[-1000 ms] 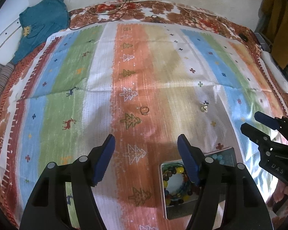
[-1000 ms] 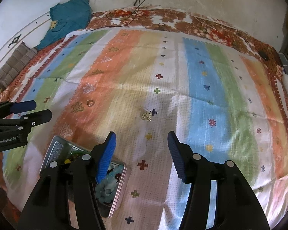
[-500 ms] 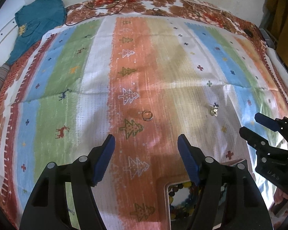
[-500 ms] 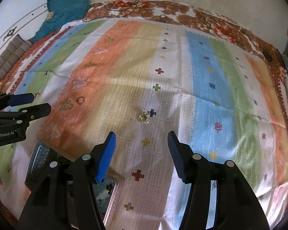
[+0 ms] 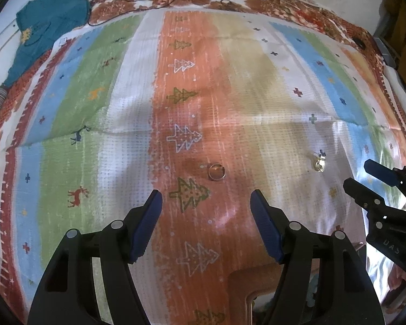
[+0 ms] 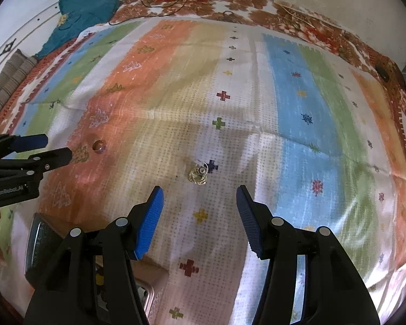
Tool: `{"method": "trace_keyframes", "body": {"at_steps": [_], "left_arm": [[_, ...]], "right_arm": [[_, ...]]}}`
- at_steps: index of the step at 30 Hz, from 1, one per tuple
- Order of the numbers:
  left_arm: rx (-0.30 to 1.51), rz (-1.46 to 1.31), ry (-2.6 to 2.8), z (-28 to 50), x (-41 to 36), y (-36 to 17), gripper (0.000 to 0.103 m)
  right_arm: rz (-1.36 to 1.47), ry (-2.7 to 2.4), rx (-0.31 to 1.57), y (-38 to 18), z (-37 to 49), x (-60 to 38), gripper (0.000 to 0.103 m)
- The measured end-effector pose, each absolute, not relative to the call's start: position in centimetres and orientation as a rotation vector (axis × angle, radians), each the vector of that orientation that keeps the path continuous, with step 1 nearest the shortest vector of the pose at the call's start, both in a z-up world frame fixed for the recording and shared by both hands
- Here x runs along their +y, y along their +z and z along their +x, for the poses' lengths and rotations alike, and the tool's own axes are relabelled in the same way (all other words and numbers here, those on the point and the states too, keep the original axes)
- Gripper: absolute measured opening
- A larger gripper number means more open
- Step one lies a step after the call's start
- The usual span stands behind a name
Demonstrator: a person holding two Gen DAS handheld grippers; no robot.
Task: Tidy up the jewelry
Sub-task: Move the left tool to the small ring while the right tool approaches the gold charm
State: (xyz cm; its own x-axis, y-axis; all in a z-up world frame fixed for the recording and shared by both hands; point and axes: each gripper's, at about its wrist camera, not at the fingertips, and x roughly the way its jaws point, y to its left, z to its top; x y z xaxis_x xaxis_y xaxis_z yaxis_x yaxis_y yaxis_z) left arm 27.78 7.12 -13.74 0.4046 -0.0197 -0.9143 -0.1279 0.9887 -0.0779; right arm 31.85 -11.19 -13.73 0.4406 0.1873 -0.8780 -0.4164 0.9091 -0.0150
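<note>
Fingers: both pairs spread wide, nothing between them; left gripper and right gripper each hang above the bed's striped cloth.
Change: over the last second both grippers have come forward, away from the tin, which has slid to the bottom edge of both views.
Ring: a plain band lies flat on the orange stripe, just ahead of the left fingers, beyond the tin.
Gold piece: a small glinting piece, too small to name, sits on the white stripe to the right of the ring, just ahead of the right fingers.
Meaning: each gripper now looks lined up on its own piece; my guess is two pickups next, then back to the tin.
Risk: both pieces are tiny and lie flat on soft cloth, so fabric may get pinched too.
</note>
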Motion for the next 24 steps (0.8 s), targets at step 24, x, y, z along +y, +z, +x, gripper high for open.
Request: {"method": "trace_keyframes", "body": {"at_steps": [24], "left_arm": [[1.194,-0.119,0.048,31.1,7.7,-16.8,0.063]], "right_arm": [[-0.252,0.357,1.131,-17.8,35.8,-10.0,0.056]]}}
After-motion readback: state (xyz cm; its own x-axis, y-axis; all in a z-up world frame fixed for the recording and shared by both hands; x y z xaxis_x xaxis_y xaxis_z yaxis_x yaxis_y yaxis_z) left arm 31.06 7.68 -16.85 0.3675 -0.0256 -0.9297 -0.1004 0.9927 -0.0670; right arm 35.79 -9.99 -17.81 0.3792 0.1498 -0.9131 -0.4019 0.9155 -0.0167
